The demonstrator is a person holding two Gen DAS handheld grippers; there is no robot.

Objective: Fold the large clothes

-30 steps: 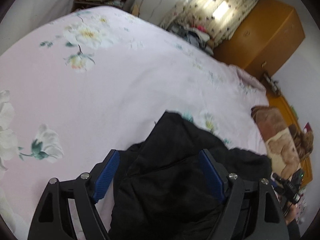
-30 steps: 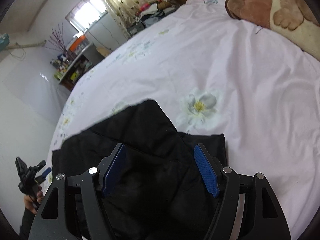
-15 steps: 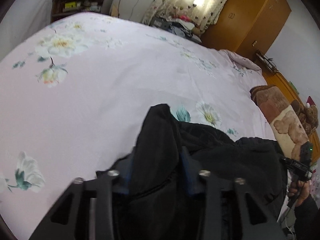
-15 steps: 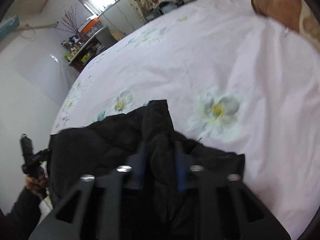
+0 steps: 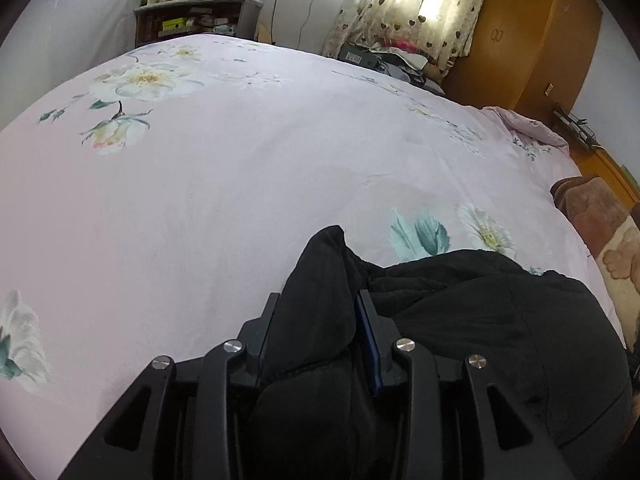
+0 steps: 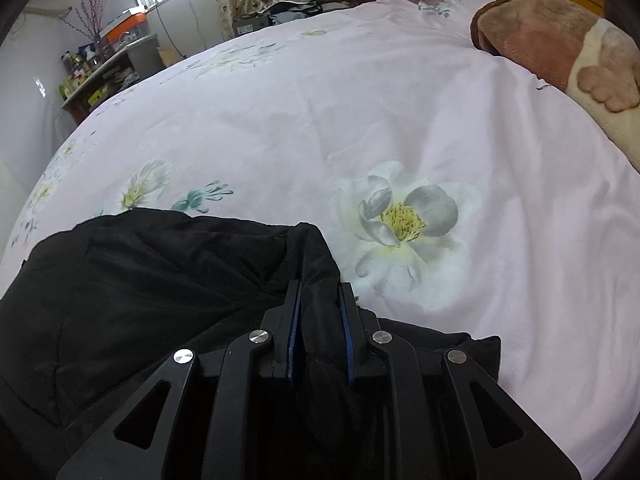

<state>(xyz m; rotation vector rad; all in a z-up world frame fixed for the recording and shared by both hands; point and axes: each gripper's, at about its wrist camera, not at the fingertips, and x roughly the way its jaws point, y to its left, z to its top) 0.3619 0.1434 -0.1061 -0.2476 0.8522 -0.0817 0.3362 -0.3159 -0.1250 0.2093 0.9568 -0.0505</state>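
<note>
Garment (image 5: 480, 320), black and padded, lies bunched on the bed (image 5: 240, 184) under both grippers. The left gripper (image 5: 316, 308) pinches a raised fold of it between its blue pads; its jaws closed down within the last second and have just eased slightly wider, the cloth filling the gap. The rest of the garment spreads to that gripper's right. The right gripper (image 6: 320, 300) clamps another fold with narrow jaws that have just closed on it, and the bulk lies to its left. Ahead of it a white flower (image 6: 404, 216) is printed on the sheet; a brown blanket (image 6: 552, 40) lies far right.
</note>
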